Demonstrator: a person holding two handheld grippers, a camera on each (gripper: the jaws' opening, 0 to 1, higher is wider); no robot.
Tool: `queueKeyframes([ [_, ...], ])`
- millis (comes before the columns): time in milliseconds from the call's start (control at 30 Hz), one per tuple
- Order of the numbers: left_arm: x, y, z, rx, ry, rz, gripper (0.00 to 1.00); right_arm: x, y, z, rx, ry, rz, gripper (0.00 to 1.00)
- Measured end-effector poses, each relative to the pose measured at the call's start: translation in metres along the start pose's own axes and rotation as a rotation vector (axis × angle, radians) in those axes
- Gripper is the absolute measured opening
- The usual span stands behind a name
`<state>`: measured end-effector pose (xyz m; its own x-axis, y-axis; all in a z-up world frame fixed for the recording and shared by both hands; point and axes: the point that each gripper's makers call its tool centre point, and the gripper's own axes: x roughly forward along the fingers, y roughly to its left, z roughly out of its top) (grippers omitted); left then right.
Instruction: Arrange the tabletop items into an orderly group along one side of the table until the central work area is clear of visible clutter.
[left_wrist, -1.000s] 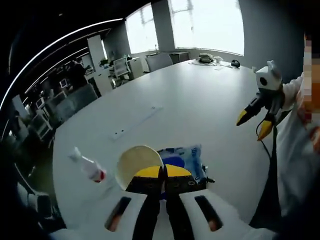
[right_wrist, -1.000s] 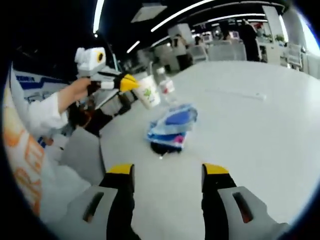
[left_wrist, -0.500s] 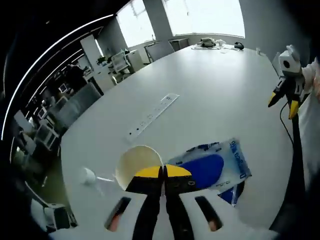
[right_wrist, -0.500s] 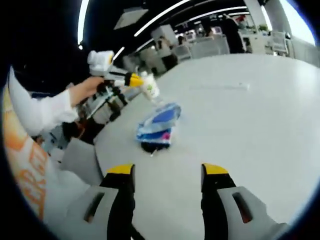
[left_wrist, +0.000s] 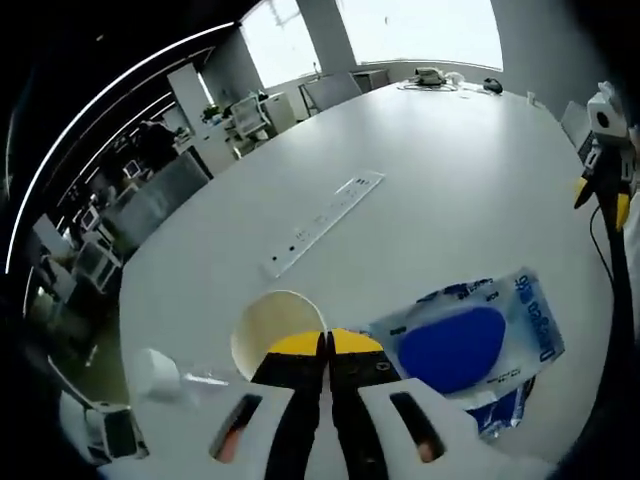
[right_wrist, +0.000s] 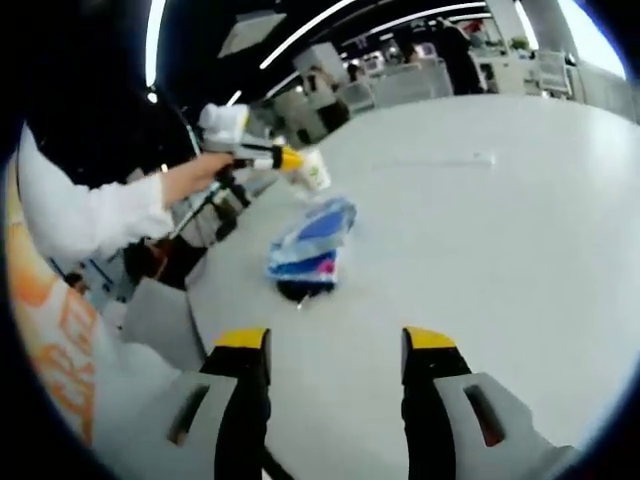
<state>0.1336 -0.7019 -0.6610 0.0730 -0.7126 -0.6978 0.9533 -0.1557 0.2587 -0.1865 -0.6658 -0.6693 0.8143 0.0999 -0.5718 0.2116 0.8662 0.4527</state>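
Left gripper (left_wrist: 326, 345) clenched on the cup (left_wrist: 272, 325) rim, held above the table (left_wrist: 430, 200), near its corner. I'd set it down upright just beside the blue packets (left_wrist: 468, 345), then release. Right gripper (right_wrist: 336, 345) released, hovering well back. Packets (right_wrist: 308, 243) sit close to the edge, so little margin there. Beyond them, open white tabletop.
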Motion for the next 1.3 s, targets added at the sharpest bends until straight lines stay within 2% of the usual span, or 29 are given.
queueKeyframes([
  [167,0.014,0.001,-0.009,-0.022,0.004,0.007,0.00,0.004,0.000,-0.001,0.009,0.011,0.003,0.51],
  [333,0.024,0.001,-0.020,-0.020,0.039,0.016,0.00,0.007,0.001,-0.004,0.022,0.029,0.011,0.50],
  [433,0.027,0.003,-0.019,-0.030,0.022,0.024,0.00,0.010,0.002,-0.003,0.027,0.035,0.015,0.50],
  [933,0.039,0.005,-0.026,-0.039,0.021,0.035,0.00,0.019,0.005,-0.004,0.032,0.058,0.037,0.50],
  [1133,0.040,0.003,-0.025,-0.067,0.013,0.019,0.00,0.019,0.005,-0.005,0.033,0.064,0.039,0.50],
  [1167,0.039,0.003,-0.025,-0.073,0.013,0.021,0.01,0.019,0.005,-0.005,0.033,0.063,0.039,0.50],
  [1233,0.038,0.004,-0.023,-0.079,-0.001,0.037,0.13,0.019,0.005,-0.004,0.034,0.061,0.040,0.50],
  [1300,0.036,0.003,-0.022,-0.085,-0.006,0.048,0.19,0.019,0.005,-0.004,0.033,0.059,0.041,0.50],
])
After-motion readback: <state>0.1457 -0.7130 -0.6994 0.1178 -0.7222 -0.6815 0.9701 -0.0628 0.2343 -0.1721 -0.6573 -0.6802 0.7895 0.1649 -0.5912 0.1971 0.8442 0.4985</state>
